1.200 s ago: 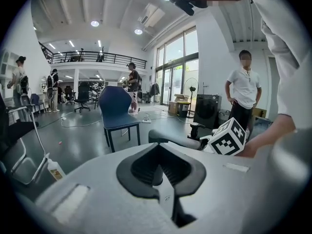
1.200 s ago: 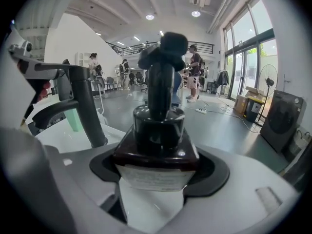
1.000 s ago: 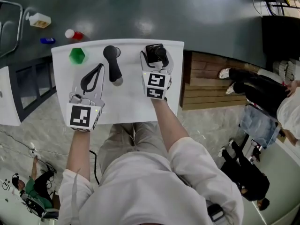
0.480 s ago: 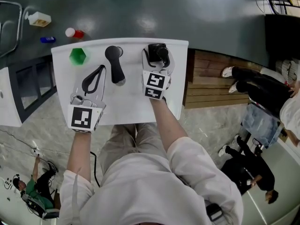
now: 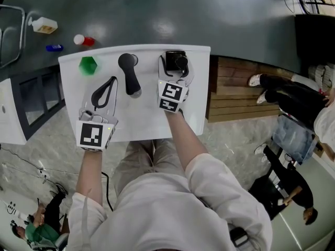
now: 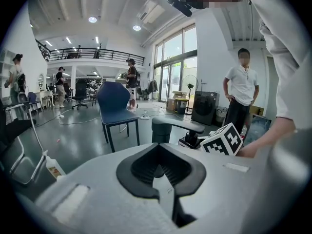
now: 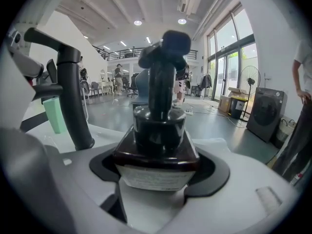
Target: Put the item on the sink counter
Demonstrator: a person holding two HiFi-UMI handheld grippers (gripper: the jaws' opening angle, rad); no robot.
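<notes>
White worktop [image 5: 146, 116] over grey hall floor [image 5: 220, 14] — green cup [image 5: 88, 65] upper left, black tap [image 5: 129, 75] centre. Jaws of right gripper [image 5: 175, 66] clamp a dark bottle [image 7: 158, 150]; left gripper [image 5: 111, 81] jaws look closed, empty.

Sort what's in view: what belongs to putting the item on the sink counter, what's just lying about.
Job: pump bottle, right gripper shut on it, white sink counter.
Lying about: black faucet, green cup, empty left gripper, red-and-white bottle and blue object on the floor.
</notes>
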